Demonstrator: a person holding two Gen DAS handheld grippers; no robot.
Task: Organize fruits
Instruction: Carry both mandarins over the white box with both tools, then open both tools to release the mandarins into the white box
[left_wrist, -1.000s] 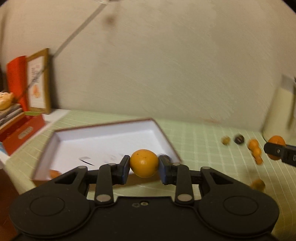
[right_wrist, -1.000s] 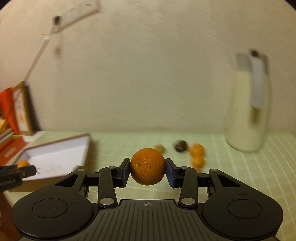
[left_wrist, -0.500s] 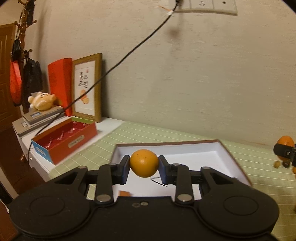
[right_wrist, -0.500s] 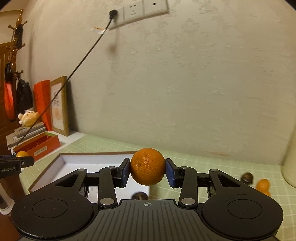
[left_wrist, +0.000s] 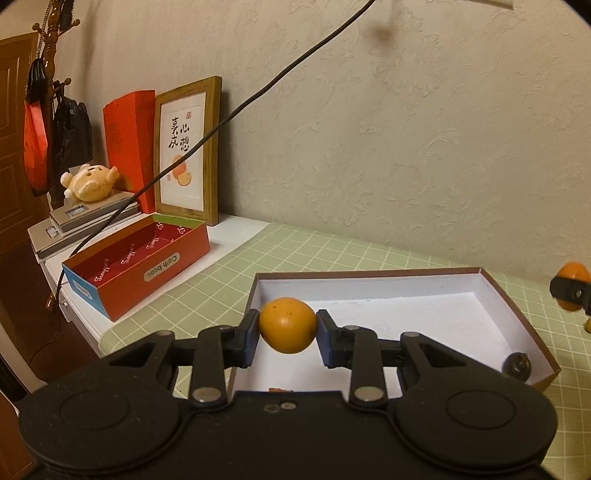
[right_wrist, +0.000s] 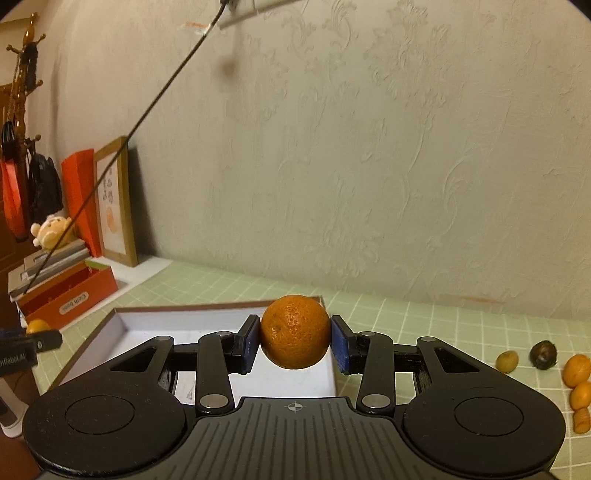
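My left gripper (left_wrist: 287, 338) is shut on a small smooth yellow-orange fruit (left_wrist: 287, 325), held over the near left corner of a shallow white-lined box (left_wrist: 424, 317). A dark round fruit (left_wrist: 518, 365) lies in the box's near right corner. My right gripper (right_wrist: 294, 343) is shut on a dimpled orange (right_wrist: 294, 331), just over the box's right end (right_wrist: 155, 325). The right gripper with its orange (left_wrist: 572, 280) shows at the right edge of the left wrist view. The left gripper's tip with its fruit (right_wrist: 37, 326) shows at the left edge of the right wrist view.
Several loose fruits lie on the green checked cloth to the right: a yellowish one (right_wrist: 506, 361), a dark one (right_wrist: 543, 354), orange ones (right_wrist: 576, 370). An open red box (left_wrist: 136, 266), a framed picture (left_wrist: 186, 151), a plush toy (left_wrist: 90, 182) and a hanging black cable (left_wrist: 258, 99) stand at left.
Both grippers have swung left across the table with their fruits, from the scattered fruits towards and over the white box. The pitcher at right has left the view.
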